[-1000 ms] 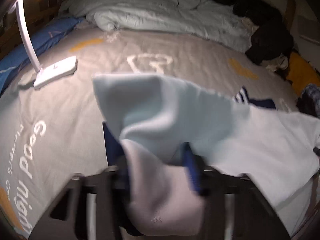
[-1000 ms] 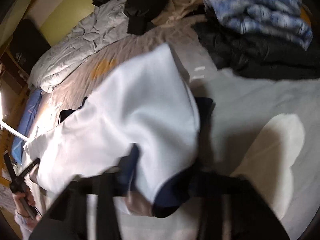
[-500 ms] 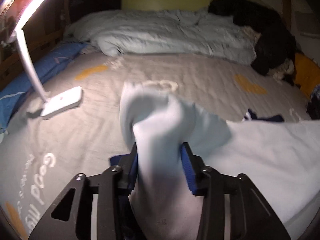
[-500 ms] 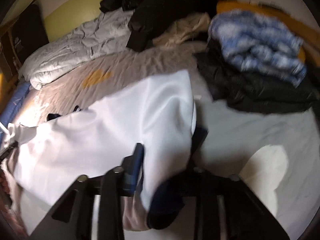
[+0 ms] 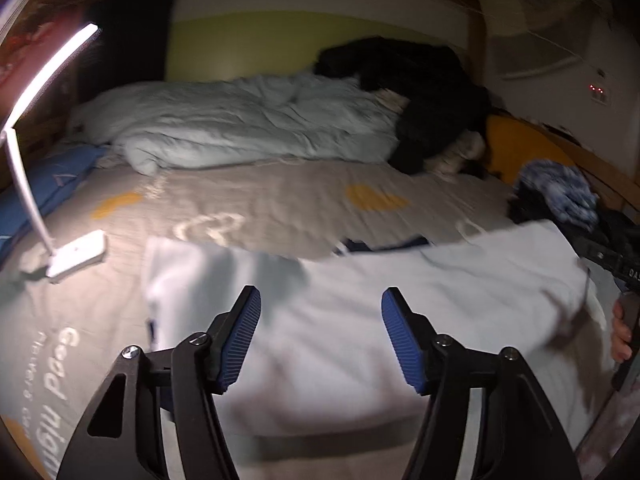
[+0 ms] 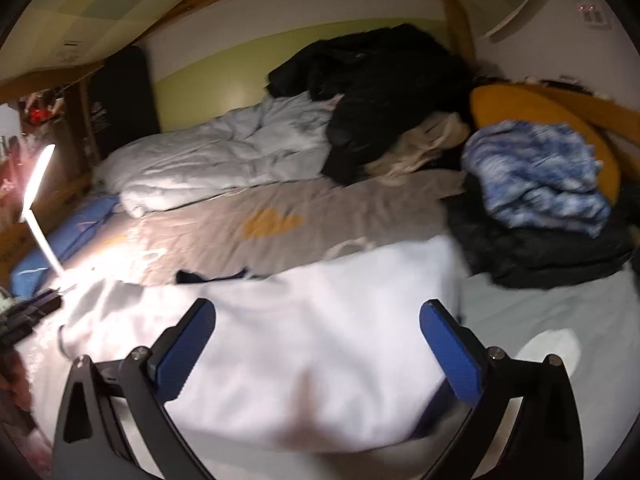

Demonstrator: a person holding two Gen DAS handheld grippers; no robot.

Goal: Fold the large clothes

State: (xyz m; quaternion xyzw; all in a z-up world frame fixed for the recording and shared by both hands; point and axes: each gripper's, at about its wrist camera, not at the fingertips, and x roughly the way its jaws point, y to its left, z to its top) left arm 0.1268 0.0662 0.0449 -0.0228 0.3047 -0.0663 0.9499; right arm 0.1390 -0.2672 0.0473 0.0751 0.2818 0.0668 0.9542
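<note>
- The white garment [image 5: 400, 320] lies folded across the grey printed bedsheet [image 5: 260, 200], near its front edge.
- Both tongs have just been opening: the left gripper [image 5: 320, 332] and the right gripper [image 6: 318, 348] stand spread, with nothing between the pads.
- Lift both clear straight up, so the fresh fold isn't dragged.
- Only the left view shows fingers [image 5: 620, 332] on the other tool; a navy trim [image 6: 212, 276], perhaps a collar, is clearer in the right view.
</note>
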